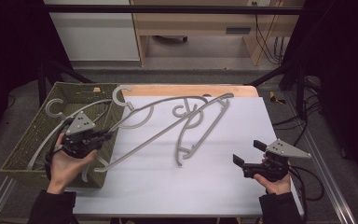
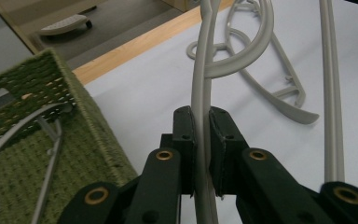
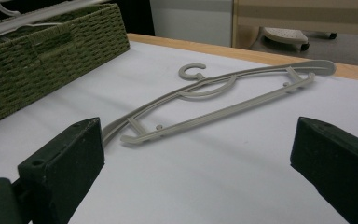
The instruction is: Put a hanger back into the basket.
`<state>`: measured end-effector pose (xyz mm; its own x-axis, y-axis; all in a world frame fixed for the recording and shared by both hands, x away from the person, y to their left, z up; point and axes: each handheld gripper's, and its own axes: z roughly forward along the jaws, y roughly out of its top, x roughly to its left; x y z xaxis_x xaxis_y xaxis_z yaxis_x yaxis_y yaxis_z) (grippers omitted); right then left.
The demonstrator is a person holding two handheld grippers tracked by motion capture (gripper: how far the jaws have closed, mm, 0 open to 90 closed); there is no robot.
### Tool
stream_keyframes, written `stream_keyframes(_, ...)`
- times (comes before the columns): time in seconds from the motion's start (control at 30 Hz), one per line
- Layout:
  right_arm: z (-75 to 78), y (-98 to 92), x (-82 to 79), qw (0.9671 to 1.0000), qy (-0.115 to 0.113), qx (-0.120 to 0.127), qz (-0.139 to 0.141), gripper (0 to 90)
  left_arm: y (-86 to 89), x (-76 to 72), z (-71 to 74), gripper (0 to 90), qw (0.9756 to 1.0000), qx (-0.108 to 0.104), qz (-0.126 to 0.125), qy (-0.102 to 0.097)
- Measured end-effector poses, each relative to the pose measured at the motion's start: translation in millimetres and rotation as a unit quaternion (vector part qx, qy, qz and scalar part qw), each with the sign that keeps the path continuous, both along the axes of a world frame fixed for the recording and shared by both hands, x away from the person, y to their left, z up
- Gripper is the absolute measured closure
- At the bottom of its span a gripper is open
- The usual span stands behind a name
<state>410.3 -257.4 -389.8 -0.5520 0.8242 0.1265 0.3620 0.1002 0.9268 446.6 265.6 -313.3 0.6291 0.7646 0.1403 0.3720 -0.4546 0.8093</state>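
My left gripper [image 1: 106, 135] hovers at the right rim of the green woven basket [image 1: 25, 140]. It is shut on the thin bar of a grey plastic hanger [image 1: 149, 140], which stretches from the basket's corner across the table toward the far right. In the left gripper view the two black pads [image 2: 186, 135] pinch that hanger's bar [image 2: 199, 88] upright between them. A second grey hanger [image 1: 204, 135] lies flat mid-table. My right gripper [image 1: 244, 152] rests near the table's front right, open, with the second hanger [image 3: 214, 102] lying ahead of its spread jaws.
Inside the basket [image 2: 32, 144] lie more grey hangers [image 1: 56, 108], one hook poking over the far rim. The white tabletop [image 1: 191, 186] has a wooden strip along its far edge. Black frame bars and cables stand around the table.
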Motion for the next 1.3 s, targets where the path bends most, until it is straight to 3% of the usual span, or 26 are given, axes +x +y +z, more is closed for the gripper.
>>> stream_keyframes(0.13, -0.2, -0.4, 0.1, 1.0000, 0.001, -0.005, 0.002, 3.0, 13.7, 2.9, 9.5, 81.7, 0.9999, 0.003, 0.013, -0.005)
stream_keyframes(0.2, -0.2, -0.5, 0.2, 1.0000, 0.001, -0.004, 0.001, 2.9, 24.3, 5.1, 16.6, 81.7, 0.9997, 0.015, 0.016, -0.007)
stream_keyframes(0.23, -0.1, -0.4, 0.1, 1.0000, 0.001, -0.003, 0.000, 3.0, 26.5, 6.4, 17.9, 81.7, 0.9996, 0.006, 0.024, -0.016)
stream_keyframes(0.33, 0.0, -1.4, 0.1, 1.0000, 0.000, -0.001, -0.002, 3.0, 43.8, 10.3, 27.2, 81.7, 0.9992, 0.009, 0.033, -0.018)
stream_keyframes(0.57, -0.6, -2.1, 0.7, 1.0000, 0.001, -0.001, -0.003, 3.0, 71.8, 14.9, 33.1, 81.7, 0.9986, 0.010, 0.049, -0.016)
stream_keyframes(0.87, -2.3, -3.1, 2.1, 1.0000, 0.004, -0.005, -0.002, 3.0, 113.2, 21.8, 27.3, 81.7, 0.9960, 0.026, 0.083, -0.018)
stream_keyframes(1.3, -3.5, -2.8, 2.8, 1.0000, 0.007, -0.006, -0.004, 3.0, 146.9, 26.8, 8.8, 81.7, 0.9937, 0.026, 0.108, -0.012)
